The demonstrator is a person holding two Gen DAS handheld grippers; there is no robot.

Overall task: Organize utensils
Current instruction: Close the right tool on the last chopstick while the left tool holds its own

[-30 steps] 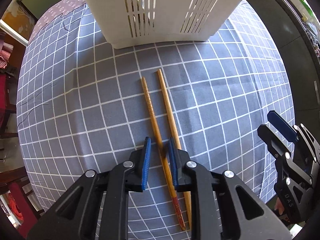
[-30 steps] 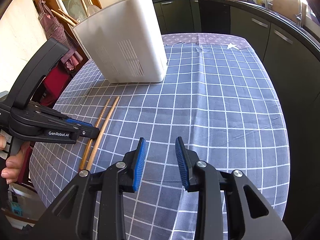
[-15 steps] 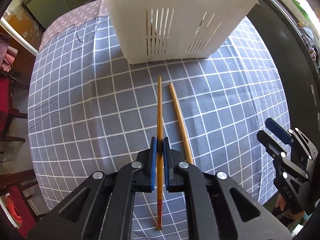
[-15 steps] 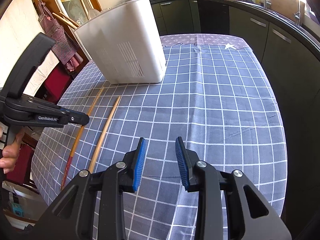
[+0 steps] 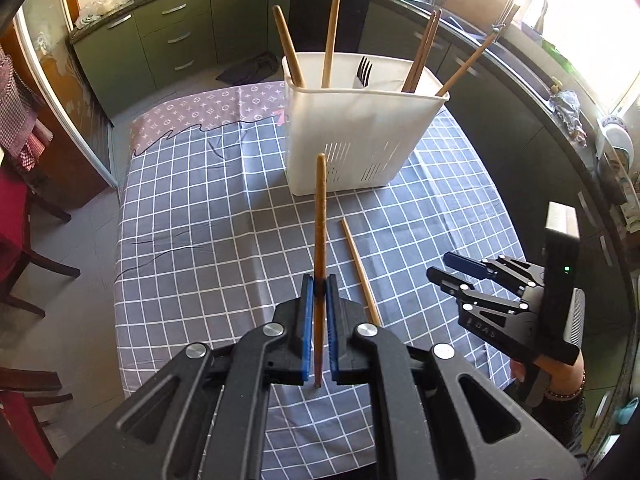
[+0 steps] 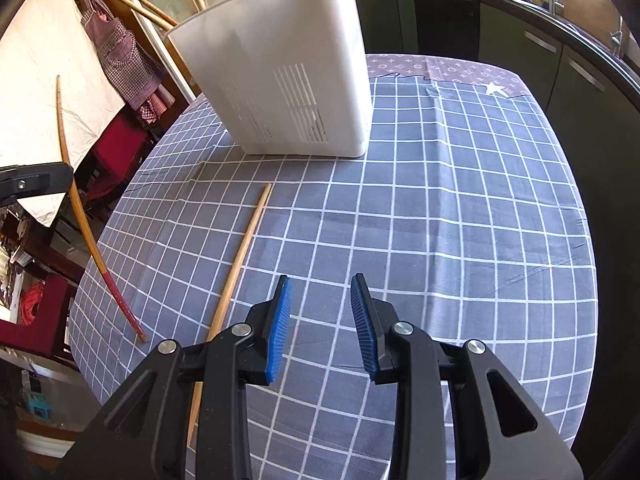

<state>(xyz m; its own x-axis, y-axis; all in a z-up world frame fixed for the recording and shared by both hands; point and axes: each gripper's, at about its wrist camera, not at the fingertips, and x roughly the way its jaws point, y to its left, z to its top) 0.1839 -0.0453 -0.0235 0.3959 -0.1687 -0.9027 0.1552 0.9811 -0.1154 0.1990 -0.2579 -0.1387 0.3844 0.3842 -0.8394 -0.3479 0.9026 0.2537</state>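
Observation:
My left gripper (image 5: 319,285) is shut on a brown wooden chopstick (image 5: 320,224) and holds it lifted above the table, its tip pointing toward the white utensil caddy (image 5: 360,136). The same chopstick (image 6: 80,216) shows at the left of the right wrist view, with a red end. A second chopstick (image 5: 360,272) lies on the checked tablecloth, also in the right wrist view (image 6: 240,252). The caddy (image 6: 288,88) holds wooden utensils, chopsticks and a fork. My right gripper (image 6: 320,320) is open and empty above the cloth, and it shows at the right of the left wrist view (image 5: 452,268).
The table has a grey checked cloth (image 6: 440,220) with a purple patterned strip (image 5: 208,108) at the far end. Dark kitchen cabinets (image 5: 180,40) run behind it. Red chairs (image 6: 120,148) stand at the left side.
My left gripper has lifted the chopstick off the cloth and tilted upward, so the caddy's top and the kitchen have come into view. The other chopstick stays on the table. The right gripper stays open.

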